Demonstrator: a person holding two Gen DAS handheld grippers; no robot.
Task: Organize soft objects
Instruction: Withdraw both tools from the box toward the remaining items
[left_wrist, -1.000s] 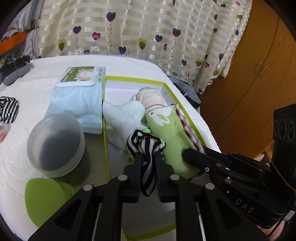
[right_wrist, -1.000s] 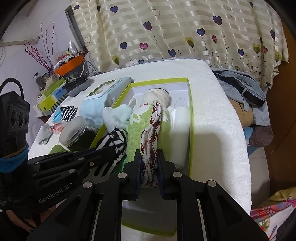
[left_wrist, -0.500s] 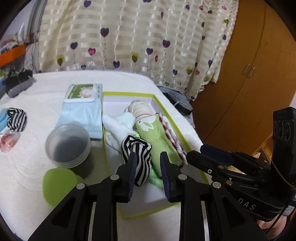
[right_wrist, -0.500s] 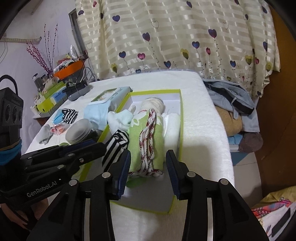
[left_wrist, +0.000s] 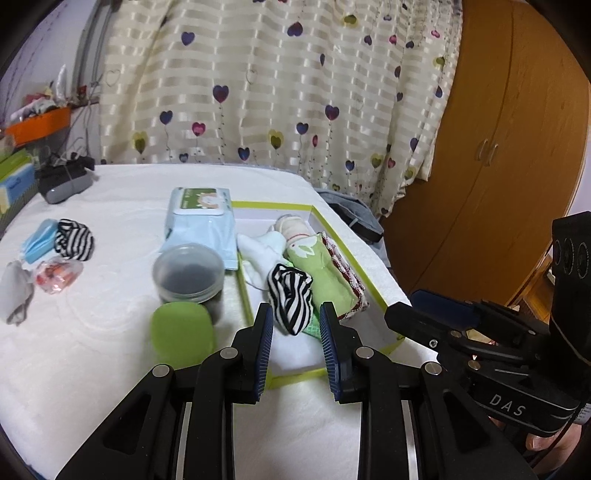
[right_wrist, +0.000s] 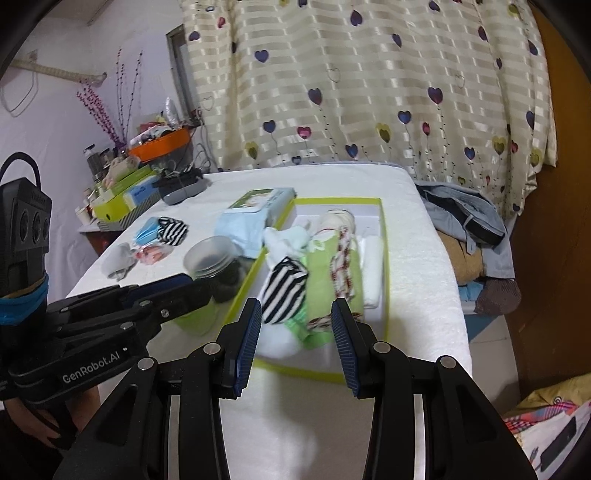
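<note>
**Socks lie in the green-rimmed box, both hand-held grippers open and empty**

The black-and-white striped sock (left_wrist: 290, 295) lies in the green-rimmed box (left_wrist: 373, 280), just ahead of the left hand-held gripper (left_wrist: 296, 322), whose blue-padded jaws stand spread with nothing between them. Right of the striped sock, touching it, lies the green sock (left_wrist: 325, 273), and along its far right side the red-and-white patterned sock (left_wrist: 347, 266). Beyond the striped sock sits a white sock (left_wrist: 258, 254), and farther off, at the box's back, a cream rolled sock (left_wrist: 291, 225).

The right hand-held gripper (right_wrist: 297, 324) is likewise parted and holds nothing; the near end of the box, with the green sock and the striped sock, lies just past its tips. In its view a folded white cloth (right_wrist: 373, 266) lies along the box's right wall.

Left of the box, on the white-covered bench (left_wrist: 110, 332), are a light-blue wet-wipes pack (left_wrist: 201, 221), a clear round container (left_wrist: 188, 273) in front of it, and a green lid (left_wrist: 183, 334) nearest the left hand-held gripper. Farther left lie a second striped sock (left_wrist: 74, 240), a blue face mask (left_wrist: 38, 240), a small red-and-clear packet (left_wrist: 57, 275) and a grey sock (left_wrist: 14, 295). A heart-patterned curtain (left_wrist: 277, 85) hangs behind.
</note>
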